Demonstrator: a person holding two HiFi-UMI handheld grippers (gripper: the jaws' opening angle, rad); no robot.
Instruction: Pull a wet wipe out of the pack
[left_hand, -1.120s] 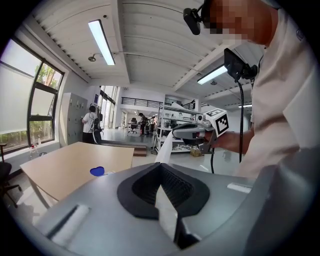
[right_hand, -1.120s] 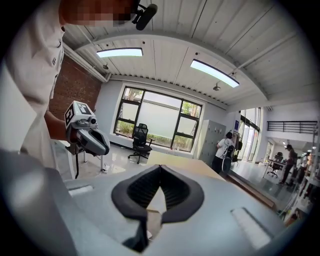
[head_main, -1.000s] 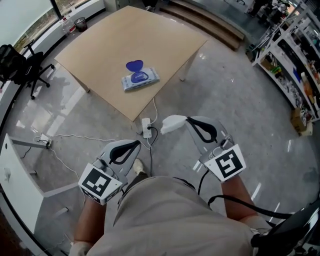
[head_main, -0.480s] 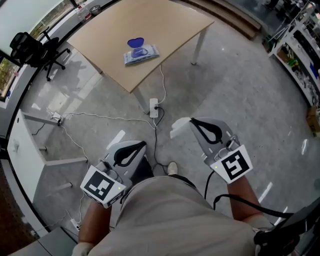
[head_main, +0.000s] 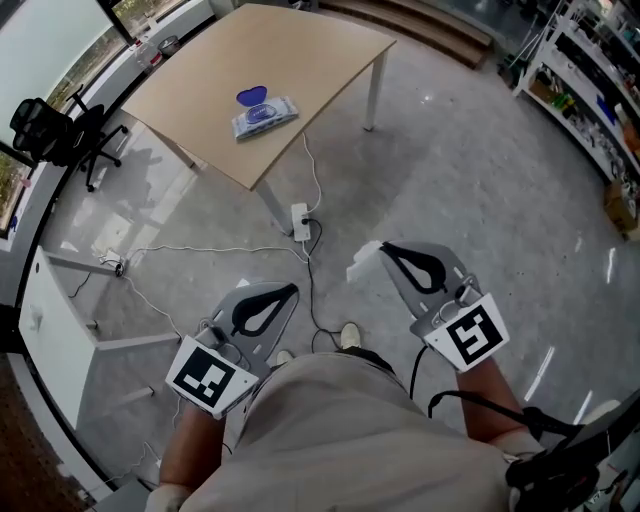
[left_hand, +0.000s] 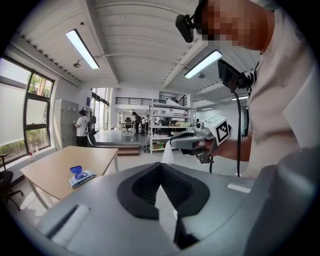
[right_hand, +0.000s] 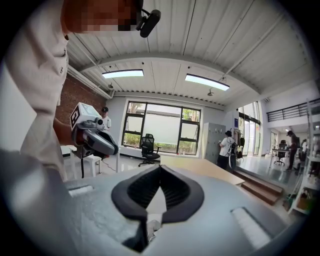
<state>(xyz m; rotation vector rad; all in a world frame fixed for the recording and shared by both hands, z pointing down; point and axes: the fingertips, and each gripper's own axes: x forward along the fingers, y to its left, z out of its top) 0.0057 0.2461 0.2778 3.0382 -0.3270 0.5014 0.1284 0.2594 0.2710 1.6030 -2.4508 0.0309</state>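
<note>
The wet wipe pack (head_main: 265, 114), white and blue with its round blue lid flipped open, lies on the tan table (head_main: 310, 55) far ahead of me; it also shows small in the left gripper view (left_hand: 81, 176). My right gripper (head_main: 381, 250) is held near my body over the floor, shut on a white wet wipe (head_main: 362, 265) that sticks out of its tip. That wipe fills the gap behind the jaws in the right gripper view (right_hand: 156, 201). My left gripper (head_main: 291, 291) is beside it at waist height, shut with nothing in it.
A power strip (head_main: 299, 222) and loose cables lie on the grey floor between me and the table. A black office chair (head_main: 52, 134) stands at the left. Shelving (head_main: 600, 70) lines the right side. A shoe (head_main: 350, 336) shows below the grippers.
The table and pack have slid farther away and up in the head view as I stand back from them. Both grippers keep their pose, the wipe still in the right one.
</note>
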